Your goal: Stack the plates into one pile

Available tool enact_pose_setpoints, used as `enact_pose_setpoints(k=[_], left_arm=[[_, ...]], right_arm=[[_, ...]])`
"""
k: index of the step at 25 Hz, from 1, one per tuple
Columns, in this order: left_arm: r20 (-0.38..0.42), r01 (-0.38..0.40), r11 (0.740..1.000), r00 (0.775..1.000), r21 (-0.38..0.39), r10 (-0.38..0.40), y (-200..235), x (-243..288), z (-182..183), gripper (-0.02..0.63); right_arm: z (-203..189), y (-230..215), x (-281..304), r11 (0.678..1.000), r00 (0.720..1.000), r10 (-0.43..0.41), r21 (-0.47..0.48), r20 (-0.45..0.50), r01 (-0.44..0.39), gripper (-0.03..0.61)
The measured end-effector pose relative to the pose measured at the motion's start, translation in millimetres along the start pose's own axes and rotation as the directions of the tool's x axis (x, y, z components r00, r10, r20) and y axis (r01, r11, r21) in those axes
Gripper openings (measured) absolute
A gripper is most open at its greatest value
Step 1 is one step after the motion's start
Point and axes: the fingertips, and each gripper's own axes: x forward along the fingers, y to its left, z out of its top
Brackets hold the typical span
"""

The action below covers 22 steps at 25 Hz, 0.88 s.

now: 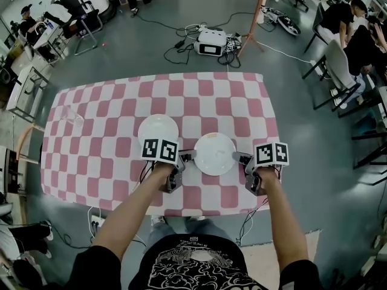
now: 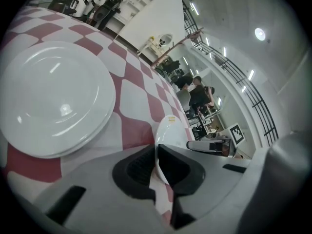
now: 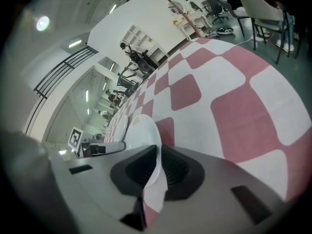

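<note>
Left claw (image 1: 188, 157) and right claw (image 1: 240, 157) clamp opposite rims of the plate (image 1: 214, 153) near the surface (image 1: 91, 162) front edge (probably stiff, slick, breakable).

Two plates lie on the table (image 1: 121, 95), toward its near edge. The nearer plate (image 1: 214, 153) lies right of centre. The farther plate (image 1: 158, 129) lies to its left and a little behind, close by but apart. The nearer plate sits between the left gripper (image 1: 188, 157), at its left rim, and the right gripper (image 1: 237, 156), at its right rim (each rim is pinched between that gripper's jaws). On the floor behind the table stands a boxy device (image 1: 211, 41) among cables.
</note>
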Motion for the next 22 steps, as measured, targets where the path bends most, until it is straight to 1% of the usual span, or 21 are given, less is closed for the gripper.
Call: enact_pose_setpoints(k=[10,16,22], left_arm=[[0.037,-0.023,1.000,0.999,-0.006,0.023,1.0,-23.9,10.1,0.026],[0.065,-0.042,0.999,0.997,-0.018,0.043,8.3,-44.7,16.2,0.028],[0.075,-0.050,0.998,0.996,-0.032,0.052,15.3,-61.3,19.3,0.028]], right_arm=[[6.4,23.8,4.8,0.999,0.999,0.047,-0.017,0.004,-0.047,0.034],[9.7,45.5,13.4,0.996,0.997,0.075,-0.040,0.000,-0.075,0.032],[11.7,62.3,21.8,0.994,0.995,0.097,-0.051,-0.004,-0.097,0.031]])
